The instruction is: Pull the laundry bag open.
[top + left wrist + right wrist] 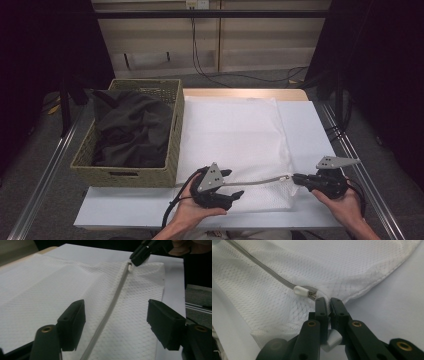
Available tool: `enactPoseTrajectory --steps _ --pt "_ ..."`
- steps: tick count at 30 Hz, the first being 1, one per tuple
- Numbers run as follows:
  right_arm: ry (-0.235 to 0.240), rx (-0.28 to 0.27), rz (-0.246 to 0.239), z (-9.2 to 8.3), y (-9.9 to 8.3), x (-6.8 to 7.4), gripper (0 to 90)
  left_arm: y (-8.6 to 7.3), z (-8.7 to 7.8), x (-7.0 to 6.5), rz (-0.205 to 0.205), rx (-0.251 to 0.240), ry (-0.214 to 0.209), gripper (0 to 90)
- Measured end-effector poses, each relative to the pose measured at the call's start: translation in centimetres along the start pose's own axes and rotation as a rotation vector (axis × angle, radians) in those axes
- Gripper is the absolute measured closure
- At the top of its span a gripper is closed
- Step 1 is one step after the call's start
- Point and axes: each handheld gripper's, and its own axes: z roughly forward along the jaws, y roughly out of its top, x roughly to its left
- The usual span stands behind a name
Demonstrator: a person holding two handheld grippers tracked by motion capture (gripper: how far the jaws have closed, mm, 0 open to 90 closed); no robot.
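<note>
The zipper (260, 180) ran in a line across the white mesh bag (235, 140) near the table's front edge. The right gripper (299, 178) pinched the bag's corner beside the pull. The left gripper (235, 182) was nearest the other end, jaws apart over the zipper.

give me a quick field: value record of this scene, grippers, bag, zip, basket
work: zipping a white mesh laundry bag on the white table
grey zip: runs along the bag's near edge, white slider at its right end
right gripper: shut on the bag's fabric beside the slider
left gripper: open, jaws either side of the zip, not pressing it
woven olive basket: at the table's left, holding dark cloth
</note>
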Motion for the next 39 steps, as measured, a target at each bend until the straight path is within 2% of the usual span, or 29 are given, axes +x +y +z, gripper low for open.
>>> enactPoseTrajectory --steps 1,7,9,11,13,15,16,19,24,28,29,33,35,36,37,38,39 --pt "-0.004 -0.004 0.000 0.1 0.2 0.0 84.9 0.1 0.3 0.1 0.009 0.024 0.003 32.0" --pt "0.006 -0.011 -0.010 -0.1 0.7 0.2 84.9 0.6 2.4 0.3 -0.020 0.045 -0.009 37.1" --pt "0.010 -0.014 -0.007 0.0 1.1 0.2 84.9 1.1 3.2 0.2 0.003 0.081 -0.009 38.9" --pt "0.013 -0.011 -0.009 0.1 1.4 0.3 84.9 1.5 3.9 0.2 -0.011 0.067 -0.031 40.4" --pt "0.009 -0.008 -0.027 0.3 1.9 0.6 84.9 2.0 4.4 0.2 -0.004 0.072 -0.048 40.9" --pt "0.011 -0.022 -0.032 0.4 2.3 0.8 85.0 2.3 4.9 0.1 -0.013 0.050 -0.058 40.8" --pt "0.012 -0.027 -0.037 0.4 2.4 0.8 84.9 2.5 5.0 0.2 -0.008 0.061 -0.056 40.9" --pt "0.013 -0.034 -0.038 0.6 2.3 0.9 84.9 2.7 5.7 0.5 -0.033 0.038 -0.067 44.9" --pt "0.009 -0.026 -0.054 0.7 2.0 1.2 84.9 2.9 7.0 0.5 -0.029 0.058 -0.096 51.3" --pt "0.012 -0.021 -0.059 0.7 1.6 1.3 84.9 3.1 8.1 0.3 -0.044 0.052 -0.119 55.8" --pt "0.010 -0.021 -0.060 0.7 1.6 1.3 84.9 3.2 8.4 0.3 -0.032 0.061 -0.122 57.0" --pt "0.007 -0.019 -0.063 0.6 1.5 1.3 84.9 3.5 9.2 0.4 -0.037 0.058 -0.144 63.3" --pt "0.012 -0.022 -0.068 0.6 1.4 1.4 84.9 3.5 9.5 0.3 -0.052 0.063 -0.152 65.0" --pt "0.012 -0.021 -0.068 0.6 1.4 1.4 84.9 3.4 9.8 0.3 -0.061 0.055 -0.170 66.2" --pt "0.013 -0.021 -0.070 0.6 1.4 1.4 84.9 3.4 9.9 0.1 -0.057 0.071 -0.170 68.1" --pt "0.014 -0.022 -0.069 0.6 1.4 1.4 84.9 3.4 10.1 0.0 -0.052 0.071 -0.164 70.3" --pt "0.016 -0.021 -0.069 0.6 1.4 1.4 84.9 3.4 10.3 0.0 -0.061 0.058 -0.175 71.0"
